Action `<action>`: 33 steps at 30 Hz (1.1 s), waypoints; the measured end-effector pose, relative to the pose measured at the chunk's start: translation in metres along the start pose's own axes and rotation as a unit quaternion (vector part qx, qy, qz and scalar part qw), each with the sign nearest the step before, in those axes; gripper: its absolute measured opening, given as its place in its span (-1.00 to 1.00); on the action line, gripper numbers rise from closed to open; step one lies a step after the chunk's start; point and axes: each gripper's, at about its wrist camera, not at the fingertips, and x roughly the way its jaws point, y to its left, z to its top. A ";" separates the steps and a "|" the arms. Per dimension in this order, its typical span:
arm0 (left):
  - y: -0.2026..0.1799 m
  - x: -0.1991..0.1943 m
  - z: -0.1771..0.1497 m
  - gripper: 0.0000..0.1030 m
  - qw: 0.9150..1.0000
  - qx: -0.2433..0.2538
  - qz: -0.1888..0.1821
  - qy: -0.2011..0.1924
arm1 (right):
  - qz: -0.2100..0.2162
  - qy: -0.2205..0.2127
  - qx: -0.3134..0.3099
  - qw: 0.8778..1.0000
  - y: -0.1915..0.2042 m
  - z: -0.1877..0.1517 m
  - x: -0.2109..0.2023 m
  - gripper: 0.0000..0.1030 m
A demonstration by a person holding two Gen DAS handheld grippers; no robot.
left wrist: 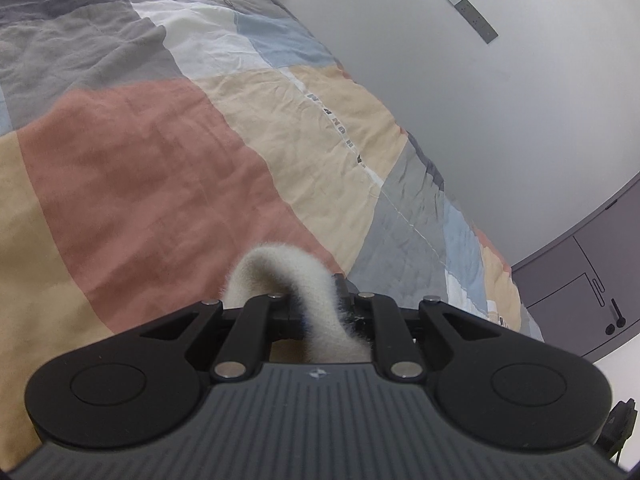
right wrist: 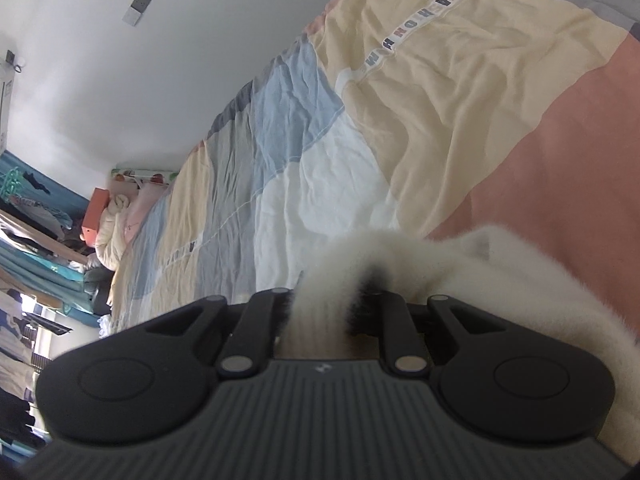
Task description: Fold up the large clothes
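Note:
A fuzzy cream garment (left wrist: 280, 264) arches up out of my left gripper (left wrist: 316, 300), whose jaws stand close together and pinch a fold of it. In the right wrist view the same cream garment (right wrist: 500, 264) bunches over the right side of my right gripper (right wrist: 332, 300), which is shut on another fold. Both grippers hover low over a patchwork quilt (left wrist: 160, 160) of pink, beige, grey and blue panels covering the bed (right wrist: 480, 100). The fingertips and the rest of the garment are hidden behind the gripper bodies.
A white wall (left wrist: 480, 120) runs along the bed's far side, with a socket strip (left wrist: 470, 14) on it. A grey cabinet (left wrist: 580, 280) stands past the bed's end. An orange box (right wrist: 96, 216), a cream bundle (right wrist: 110, 236) and hanging clothes (right wrist: 36, 208) crowd the other end.

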 end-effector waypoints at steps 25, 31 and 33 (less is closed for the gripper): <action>-0.068 -0.077 -0.080 0.34 0.984 0.172 0.035 0.036 | -0.025 0.053 -0.242 0.968 0.055 -0.081 -0.059 0.33; -0.066 -0.037 -0.068 0.34 0.977 0.197 0.077 0.037 | -0.057 0.054 -0.224 0.971 0.054 -0.057 -0.023 0.32; -0.070 -0.020 -0.057 0.34 0.973 0.212 0.082 0.043 | -0.069 0.051 -0.219 0.972 0.052 -0.046 -0.008 0.32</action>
